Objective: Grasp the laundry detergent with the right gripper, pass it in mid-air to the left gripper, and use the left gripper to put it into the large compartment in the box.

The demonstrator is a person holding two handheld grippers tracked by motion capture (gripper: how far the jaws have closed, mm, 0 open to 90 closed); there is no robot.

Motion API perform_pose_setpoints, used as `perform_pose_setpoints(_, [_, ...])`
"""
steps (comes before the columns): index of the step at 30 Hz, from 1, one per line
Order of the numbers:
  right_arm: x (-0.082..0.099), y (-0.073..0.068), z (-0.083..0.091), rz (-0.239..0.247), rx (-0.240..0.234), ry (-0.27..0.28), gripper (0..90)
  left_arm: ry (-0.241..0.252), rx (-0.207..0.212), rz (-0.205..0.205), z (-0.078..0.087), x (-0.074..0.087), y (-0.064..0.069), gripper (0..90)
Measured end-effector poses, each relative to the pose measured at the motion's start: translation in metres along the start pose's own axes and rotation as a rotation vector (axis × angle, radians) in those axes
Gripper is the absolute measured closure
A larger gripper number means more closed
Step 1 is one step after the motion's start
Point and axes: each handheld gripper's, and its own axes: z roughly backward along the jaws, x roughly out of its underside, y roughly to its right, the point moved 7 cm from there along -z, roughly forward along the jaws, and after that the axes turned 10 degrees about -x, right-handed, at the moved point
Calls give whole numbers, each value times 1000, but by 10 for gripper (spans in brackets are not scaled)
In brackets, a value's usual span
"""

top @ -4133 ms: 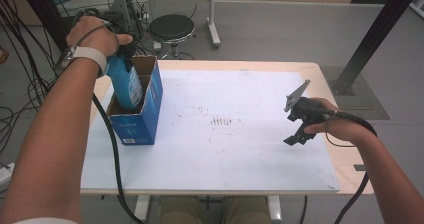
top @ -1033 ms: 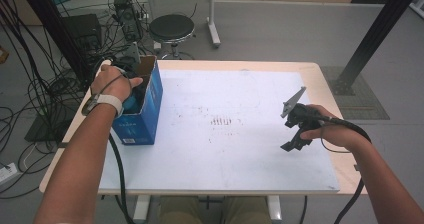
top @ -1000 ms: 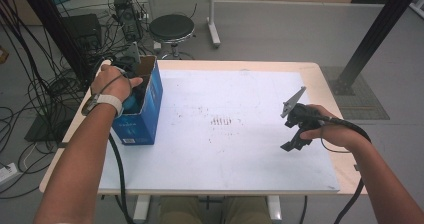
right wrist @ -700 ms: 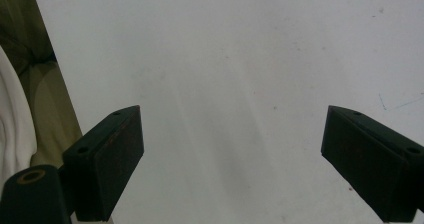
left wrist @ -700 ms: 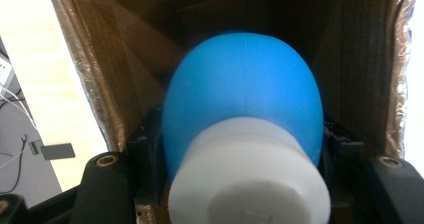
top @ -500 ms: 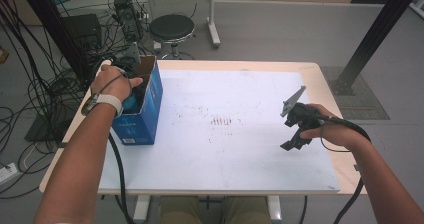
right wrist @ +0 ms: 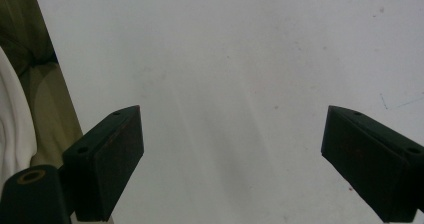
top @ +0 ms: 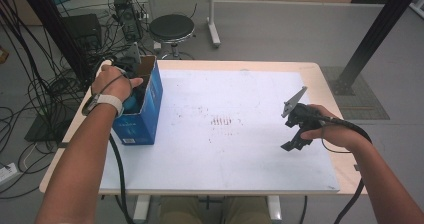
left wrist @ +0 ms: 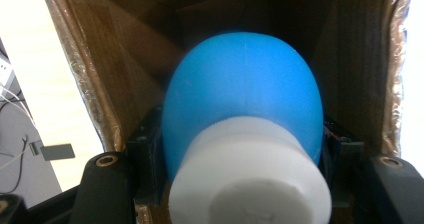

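An open blue cardboard box stands at the table's left side. My left gripper reaches down into it under the person's hand. In the left gripper view it is shut on a blue bottle with a white cap, and the box's brown inner walls stand around it. A bit of the bottle shows below the wrist in the high view. My right gripper hovers over the right part of the white sheet. Its jaws stand wide open with nothing between them.
The white sheet covers most of the wooden table. A black stool and a tangle of cables lie beyond the far left corner. A black post stands at the far right.
Since the earliest frame the left hand has sunk, taking the blue bottle down into the box. Over the last second nothing has visibly moved.
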Motion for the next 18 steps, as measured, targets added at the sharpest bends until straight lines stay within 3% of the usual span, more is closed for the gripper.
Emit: perform_pose_setpoints(18, [-2,-1,-1,9,-4,-3,98,0,0,-4,0,0,-1,369])
